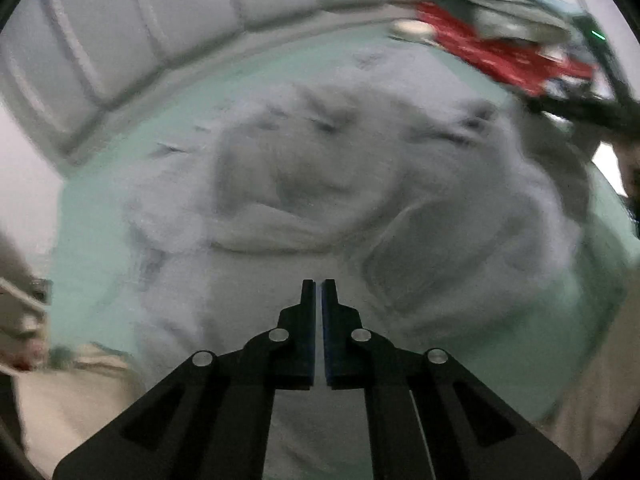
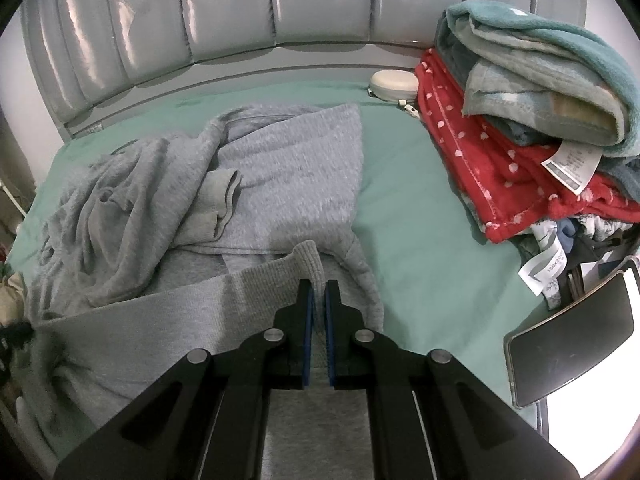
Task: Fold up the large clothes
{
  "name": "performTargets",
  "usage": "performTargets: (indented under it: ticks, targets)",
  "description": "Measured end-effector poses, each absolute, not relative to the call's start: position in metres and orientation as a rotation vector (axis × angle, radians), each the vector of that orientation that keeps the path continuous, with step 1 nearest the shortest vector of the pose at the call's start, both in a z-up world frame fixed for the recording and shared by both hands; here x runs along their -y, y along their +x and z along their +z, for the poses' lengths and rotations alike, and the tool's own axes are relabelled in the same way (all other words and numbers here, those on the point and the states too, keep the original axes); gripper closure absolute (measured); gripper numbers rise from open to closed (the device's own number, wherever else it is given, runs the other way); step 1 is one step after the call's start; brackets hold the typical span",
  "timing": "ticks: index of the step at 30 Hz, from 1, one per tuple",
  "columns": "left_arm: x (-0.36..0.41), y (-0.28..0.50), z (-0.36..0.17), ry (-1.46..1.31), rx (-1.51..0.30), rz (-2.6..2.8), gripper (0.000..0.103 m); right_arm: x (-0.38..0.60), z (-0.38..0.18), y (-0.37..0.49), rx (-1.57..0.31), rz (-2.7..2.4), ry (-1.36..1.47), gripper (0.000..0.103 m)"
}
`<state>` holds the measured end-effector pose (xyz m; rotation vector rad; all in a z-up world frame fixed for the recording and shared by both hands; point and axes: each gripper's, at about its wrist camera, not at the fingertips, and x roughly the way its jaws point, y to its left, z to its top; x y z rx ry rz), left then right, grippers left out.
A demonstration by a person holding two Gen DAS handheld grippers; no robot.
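Note:
A large grey sweatshirt [image 2: 288, 168] lies crumpled on a green bed sheet [image 2: 420, 240], one ribbed cuff folded over its middle. My right gripper [image 2: 318, 282] is shut on the sweatshirt's ribbed hem, which rises in a peak between the fingers and stretches off to the left. The left wrist view is blurred. There the same grey sweatshirt [image 1: 320, 184] fills the middle, bunched in folds. My left gripper [image 1: 318, 282] hangs above its near part with the fingers shut together, and I see no cloth pinched between them.
A padded grey headboard [image 2: 232, 8] runs along the far side of the bed. At the right stands a pile of folded textiles [image 2: 532, 80] on a red dotted blanket [image 2: 500, 176], with a white zip case [image 2: 392, 84] beside it. A dark phone [image 2: 572, 348] lies near right.

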<state>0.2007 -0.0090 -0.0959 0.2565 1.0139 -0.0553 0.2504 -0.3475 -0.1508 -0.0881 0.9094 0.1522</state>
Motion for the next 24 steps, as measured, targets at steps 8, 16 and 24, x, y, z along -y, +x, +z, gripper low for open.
performTargets:
  ticks: [8,16,24]
  targets:
    - [-0.049,0.212,-0.069,0.106,-1.031,-0.084,0.099,0.349,-0.153,0.253,-0.923,0.151,-0.078,0.098]
    - [0.020,0.159,-0.104,0.287,-1.189,-0.397,0.070,0.350,-0.153,0.254,-0.925,0.149,-0.076,0.098]
    - [0.068,0.139,-0.145,0.384,-1.333,-0.498,0.044,0.352,-0.152,0.253,-0.921,0.150,-0.067,0.098]
